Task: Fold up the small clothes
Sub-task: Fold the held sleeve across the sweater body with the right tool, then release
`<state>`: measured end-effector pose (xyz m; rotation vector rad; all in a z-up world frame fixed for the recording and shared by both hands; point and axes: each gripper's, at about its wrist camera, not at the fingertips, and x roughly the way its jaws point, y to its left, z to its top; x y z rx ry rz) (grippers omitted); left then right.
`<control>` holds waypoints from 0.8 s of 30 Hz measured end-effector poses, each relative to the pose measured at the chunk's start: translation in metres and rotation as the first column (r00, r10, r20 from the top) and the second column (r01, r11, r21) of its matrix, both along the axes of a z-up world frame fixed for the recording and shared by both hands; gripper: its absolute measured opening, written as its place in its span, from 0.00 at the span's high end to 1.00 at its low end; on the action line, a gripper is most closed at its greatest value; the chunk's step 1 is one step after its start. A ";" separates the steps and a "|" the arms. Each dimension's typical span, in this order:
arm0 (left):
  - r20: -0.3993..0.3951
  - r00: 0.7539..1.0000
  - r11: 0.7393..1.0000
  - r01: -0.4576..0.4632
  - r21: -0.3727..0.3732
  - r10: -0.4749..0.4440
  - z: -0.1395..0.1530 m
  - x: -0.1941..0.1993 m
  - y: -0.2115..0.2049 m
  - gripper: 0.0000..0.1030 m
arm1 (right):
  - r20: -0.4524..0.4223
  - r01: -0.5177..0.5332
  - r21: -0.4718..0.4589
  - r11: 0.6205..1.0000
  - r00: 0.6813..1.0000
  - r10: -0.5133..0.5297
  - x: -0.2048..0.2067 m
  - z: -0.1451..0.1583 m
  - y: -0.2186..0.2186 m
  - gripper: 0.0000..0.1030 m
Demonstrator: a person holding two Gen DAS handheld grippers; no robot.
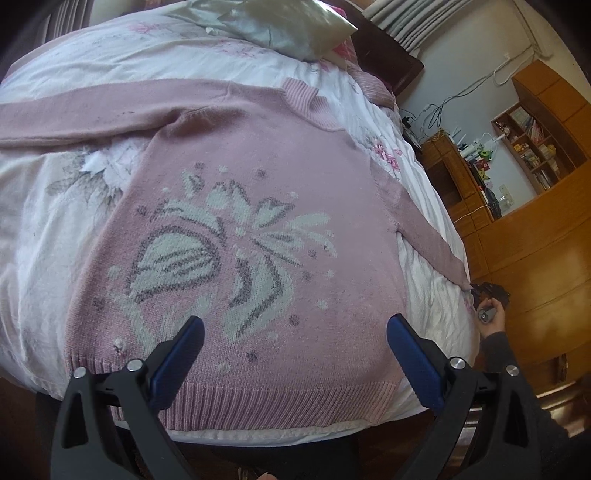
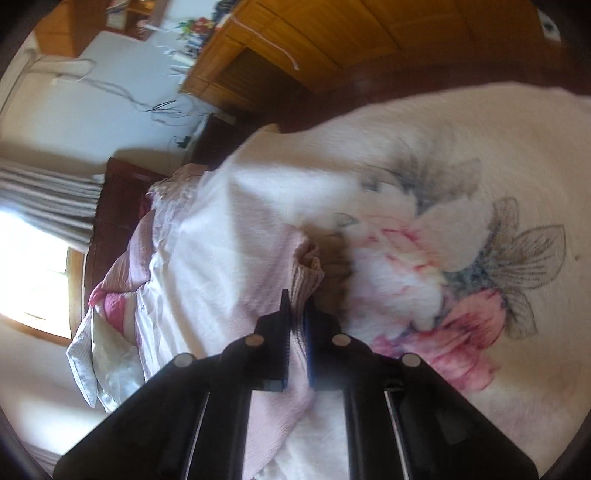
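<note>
One pink sweater point(image 1: 258, 229) lies flat on the bed point(image 1: 51, 236). Left tongs point(image 1: 295, 339) hang wide open above its hem, holding nothing. Right tongs point(image 2: 296, 314) look pinched on the sleeve cuff point(image 2: 306, 273), though it's blurry.

The sweater point(image 1: 236, 229) lay flat on the bed point(image 1: 55, 229), hem at the near edge, collar toward the far pillow point(image 1: 291, 29). One sleeve point(image 1: 74, 114) stretched left, the other sleeve point(image 1: 428, 236) ran right to the bed's edge, near the wooden cabinet point(image 1: 535, 251)
</note>
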<state>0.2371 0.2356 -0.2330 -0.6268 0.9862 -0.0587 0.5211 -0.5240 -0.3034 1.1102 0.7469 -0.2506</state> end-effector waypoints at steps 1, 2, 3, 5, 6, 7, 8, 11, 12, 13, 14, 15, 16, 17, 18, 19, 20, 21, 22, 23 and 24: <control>-0.001 1.000 1.000 0.000 -0.006 0.000 0.000 -0.001 0.002 0.04 | 0.018 -0.022 -0.029 0.999 1.000 0.022 0.001 0.013 0.008 0.95; -0.005 1.000 1.000 0.002 -0.010 -0.002 0.000 -0.001 0.002 0.04 | 0.030 -0.042 -0.066 0.997 0.999 0.044 0.002 0.027 0.017 0.95; -0.012 1.000 1.000 0.007 -0.019 -0.007 0.000 -0.002 0.003 0.04 | 0.048 -0.064 -0.096 0.993 0.996 0.069 0.002 0.039 0.024 0.95; -0.029 0.999 0.998 0.025 -0.050 -0.026 -0.002 0.000 0.004 0.03 | 0.088 -0.117 -0.151 0.982 0.987 0.131 0.002 0.069 0.046 0.95; -0.030 0.999 0.998 0.033 -0.060 -0.035 -0.001 0.000 0.005 0.03 | 0.111 -0.147 -0.189 0.971 0.979 0.170 0.002 0.086 0.062 0.95; -0.027 0.999 0.997 0.039 -0.061 -0.040 0.000 0.001 0.004 0.03 | 0.128 -0.174 -0.221 0.960 0.970 0.206 0.004 0.102 0.077 0.95; -0.024 0.999 0.997 0.044 -0.055 -0.046 0.001 0.002 0.004 0.03 | 0.140 -0.200 -0.255 0.946 0.960 0.241 0.004 0.116 0.092 0.95; -0.009 0.999 0.998 0.051 0.022 -0.050 0.006 0.008 0.002 0.03 | 0.161 -0.277 -0.357 0.892 0.922 0.351 0.003 0.156 0.148 0.95; 0.003 0.999 0.996 0.042 0.083 -0.043 0.010 0.009 0.001 0.03 | 0.160 -0.300 -0.391 0.870 0.909 0.385 0.003 0.168 0.167 0.95; 0.014 0.999 0.991 0.047 0.123 -0.049 0.013 0.009 -0.001 0.03 | 0.163 -0.317 -0.418 0.851 0.896 0.414 0.003 0.177 0.184 0.95; 0.022 0.998 0.988 0.062 0.144 -0.066 0.016 0.011 -0.003 0.03 | 0.156 -0.336 -0.456 0.824 0.881 0.446 0.002 0.184 0.205 0.95; 0.029 0.996 0.985 0.073 0.156 -0.079 0.018 0.013 -0.005 0.03 | 0.147 -0.350 -0.482 0.803 0.871 0.468 0.003 0.190 0.221 0.95; 0.031 0.996 0.982 0.082 0.168 -0.088 0.020 0.015 -0.006 0.03 | 0.142 -0.368 -0.501 0.784 0.858 0.493 0.004 0.194 0.236 0.95; 0.022 0.995 0.979 0.094 0.180 -0.099 0.022 0.018 -0.007 0.03 | 0.130 -0.385 -0.522 0.761 0.845 0.518 0.003 0.196 0.252 0.95; -0.009 0.994 0.974 0.113 0.198 -0.113 0.022 0.024 -0.008 0.03 | 0.115 -0.399 -0.547 0.736 0.835 0.538 0.003 0.196 0.270 0.95; -0.042 0.991 0.969 0.131 0.210 -0.125 0.022 0.030 -0.009 0.03 | 0.107 -0.413 -0.559 0.719 0.824 0.557 0.002 0.196 0.285 0.95; -0.068 0.988 0.966 0.147 0.211 -0.135 0.021 0.034 -0.010 0.03 | 0.093 -0.433 -0.573 0.696 0.810 0.580 0.002 0.194 0.301 0.95; -0.081 0.985 0.968 0.165 0.188 -0.152 0.019 0.040 -0.009 0.03 | 0.080 -0.443 -0.585 0.680 0.802 0.592 0.002 0.191 0.314 0.95; -0.084 0.983 0.972 0.177 0.156 -0.166 0.016 0.044 -0.008 0.03 | 0.061 -0.457 -0.599 0.657 0.792 0.607 0.003 0.188 0.330 0.95; -0.091 0.980 0.974 0.186 0.128 -0.175 0.014 0.048 -0.007 0.03 | 0.046 -0.475 -0.605 0.639 0.781 0.623 0.003 0.183 0.344 0.95; -0.100 0.978 0.976 0.192 0.108 -0.181 0.011 0.053 -0.007 0.04 | 0.029 -0.489 -0.612 0.622 0.772 0.635 0.000 0.179 0.360 0.95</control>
